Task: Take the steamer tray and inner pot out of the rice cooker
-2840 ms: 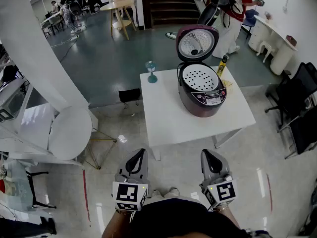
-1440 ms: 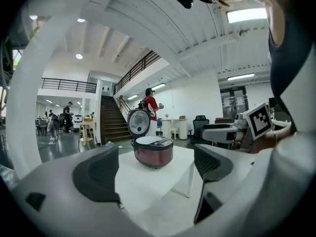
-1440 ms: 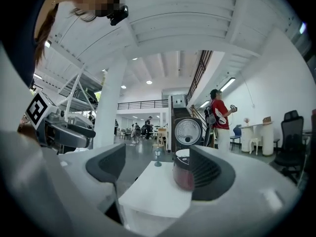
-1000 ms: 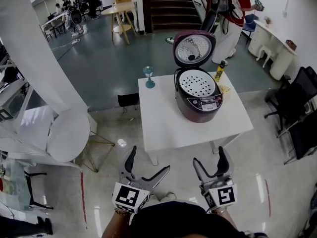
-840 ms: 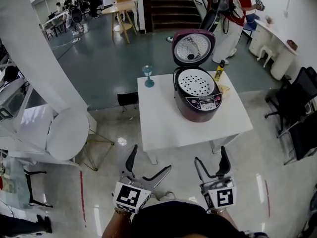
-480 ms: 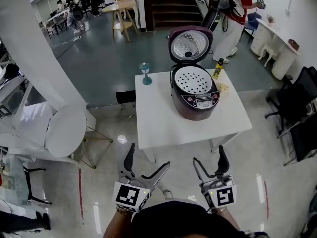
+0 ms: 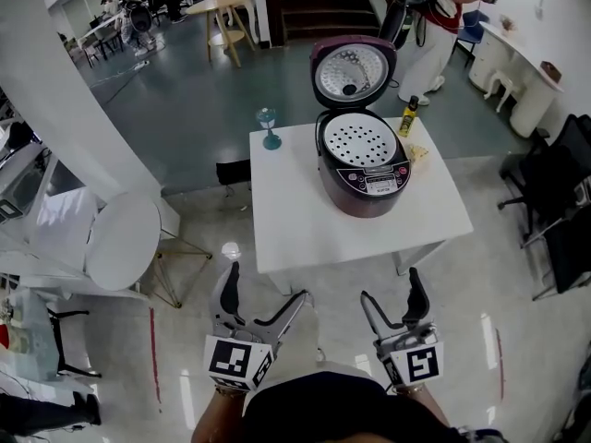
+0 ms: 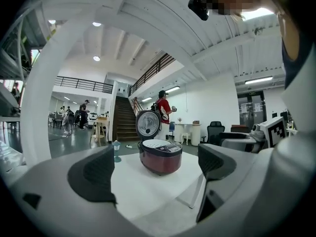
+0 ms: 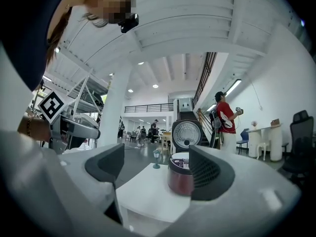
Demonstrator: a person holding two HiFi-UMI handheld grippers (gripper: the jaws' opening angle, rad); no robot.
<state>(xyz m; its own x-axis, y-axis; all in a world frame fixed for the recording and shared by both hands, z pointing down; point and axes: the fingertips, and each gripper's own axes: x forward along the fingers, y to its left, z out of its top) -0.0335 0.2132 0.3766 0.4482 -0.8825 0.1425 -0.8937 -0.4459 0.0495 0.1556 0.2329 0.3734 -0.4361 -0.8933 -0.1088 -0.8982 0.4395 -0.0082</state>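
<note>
A dark red rice cooker (image 7: 364, 181) stands on the far right part of a white table (image 7: 305, 224), its lid (image 7: 353, 70) raised upright. A white perforated steamer tray (image 7: 361, 141) sits in its mouth and hides the inner pot. The cooker (image 8: 159, 158) is also in the left gripper view, and the cooker (image 9: 179, 177) shows in the right gripper view. My left gripper (image 7: 266, 284) and right gripper (image 7: 389, 287) are both open and hold nothing. They hang over the floor, short of the table's near edge and well apart from the cooker.
A small teal goblet (image 7: 267, 127) stands at the table's far left corner; a yellow bottle (image 7: 405, 116) and a packet (image 7: 418, 152) lie behind the cooker. A white round chair (image 7: 122, 245) is at left, black chairs (image 7: 554, 187) at right, a person in red (image 7: 436, 12) beyond.
Both grippers, shut 2.8 s ago, now stand open. The view has shifted a little, and the left gripper has swung slightly left.
</note>
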